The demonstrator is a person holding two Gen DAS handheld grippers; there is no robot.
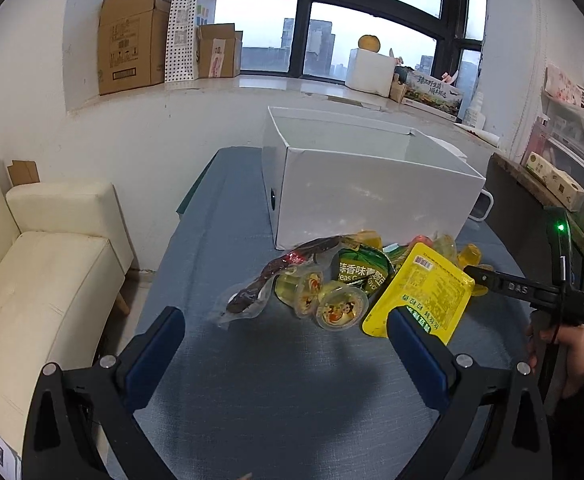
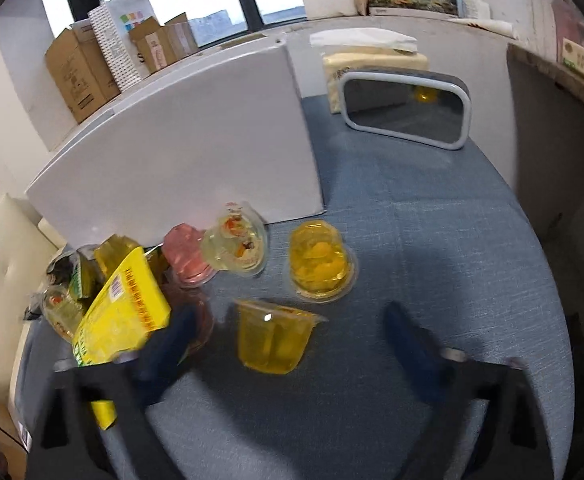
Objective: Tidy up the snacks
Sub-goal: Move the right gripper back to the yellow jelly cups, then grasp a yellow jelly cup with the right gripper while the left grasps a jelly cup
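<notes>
the snacks (image 1: 348,280) lay heaped against the near wall of the white box (image 1: 372,196), ready for loading. the right gripper (image 2: 288,328) straddled a yellow jelly cup (image 2: 274,336), pads not yet pressing. the left gripper (image 1: 286,330) hung open and empty, nearer than the heap.

**Black Grippers With Blue Pads**

The left gripper (image 1: 286,332) had a black frame with big triangle holes in it. Its two fingers wore dark blue pads (image 1: 416,356). Round silver screws (image 1: 464,360) sat on the black arms. The right gripper (image 2: 288,336) looked the same, black with blue pads. From the side, it showed grey letters and a small green light (image 1: 560,227). A bare hand (image 1: 568,354) gripped its handle.
</notes>
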